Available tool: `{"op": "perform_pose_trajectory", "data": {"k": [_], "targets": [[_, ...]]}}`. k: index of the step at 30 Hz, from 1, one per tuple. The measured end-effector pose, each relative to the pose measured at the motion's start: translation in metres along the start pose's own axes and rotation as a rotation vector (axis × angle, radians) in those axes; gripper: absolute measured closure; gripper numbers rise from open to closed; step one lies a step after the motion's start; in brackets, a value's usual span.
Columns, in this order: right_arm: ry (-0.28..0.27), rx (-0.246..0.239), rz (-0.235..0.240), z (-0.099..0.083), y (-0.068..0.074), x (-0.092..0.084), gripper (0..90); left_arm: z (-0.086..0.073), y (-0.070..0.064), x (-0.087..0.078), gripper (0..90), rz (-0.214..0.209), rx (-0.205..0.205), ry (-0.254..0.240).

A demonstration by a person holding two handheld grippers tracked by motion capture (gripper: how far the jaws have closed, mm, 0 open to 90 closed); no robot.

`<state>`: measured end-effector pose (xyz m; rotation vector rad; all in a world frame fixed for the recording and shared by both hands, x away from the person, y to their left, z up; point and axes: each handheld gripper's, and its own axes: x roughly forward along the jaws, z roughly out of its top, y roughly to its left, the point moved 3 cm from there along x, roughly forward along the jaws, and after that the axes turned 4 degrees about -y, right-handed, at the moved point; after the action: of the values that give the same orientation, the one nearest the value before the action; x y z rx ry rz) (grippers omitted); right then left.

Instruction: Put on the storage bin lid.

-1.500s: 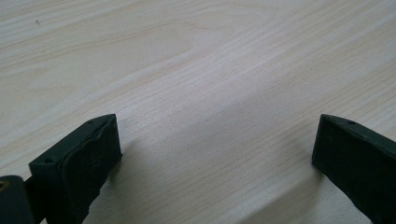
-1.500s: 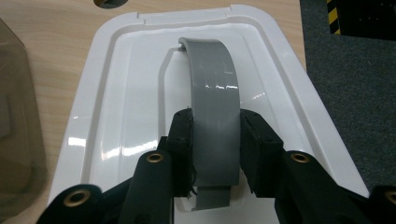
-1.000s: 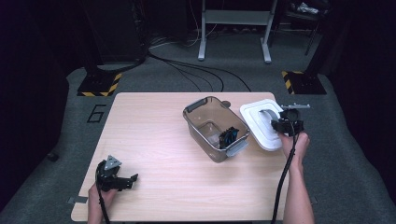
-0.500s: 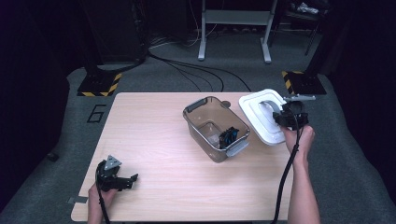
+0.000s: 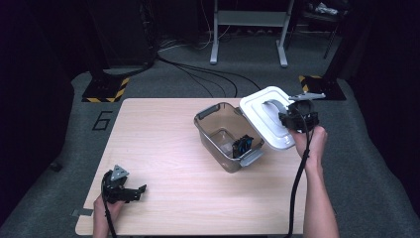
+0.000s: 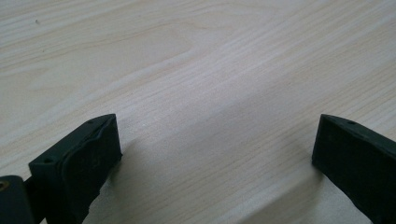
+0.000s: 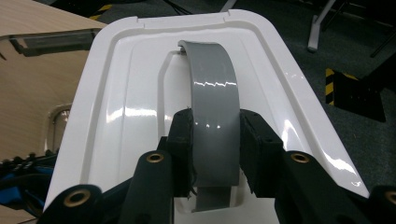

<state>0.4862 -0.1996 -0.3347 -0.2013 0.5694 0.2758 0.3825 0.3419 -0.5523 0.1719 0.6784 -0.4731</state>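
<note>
1. The table (image 5: 163, 139) bears a clear box (image 5: 229, 136) at about 2 o'clock of its middle.
2. The white lid (image 5: 265, 119) hangs lifted at the box's 2 o'clock; the step looks like carrying it to the box.
3. The right gripper (image 7: 215, 140) clamps its grey handle (image 7: 212, 88); next, square the lid over the rim.
4. The left gripper (image 6: 215, 154) rests wide, empty, at 7 o'clock.

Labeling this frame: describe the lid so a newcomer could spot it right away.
On the wooden table, look to the right side, beside the open brownish clear bin. The white lid is tilted there, the right gripper shut on its handle. It is the one white piece, with an arched grey handle.
</note>
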Motion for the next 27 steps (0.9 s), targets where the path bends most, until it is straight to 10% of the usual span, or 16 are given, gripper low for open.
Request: {"op": "perform_pose_trajectory", "data": {"k": [27], "targets": [[0.012, -0.109, 0.156, 0.029, 0.077, 0.011, 67.0, 0.0, 0.0, 0.0, 1.2, 0.0, 0.0, -0.001]]}}
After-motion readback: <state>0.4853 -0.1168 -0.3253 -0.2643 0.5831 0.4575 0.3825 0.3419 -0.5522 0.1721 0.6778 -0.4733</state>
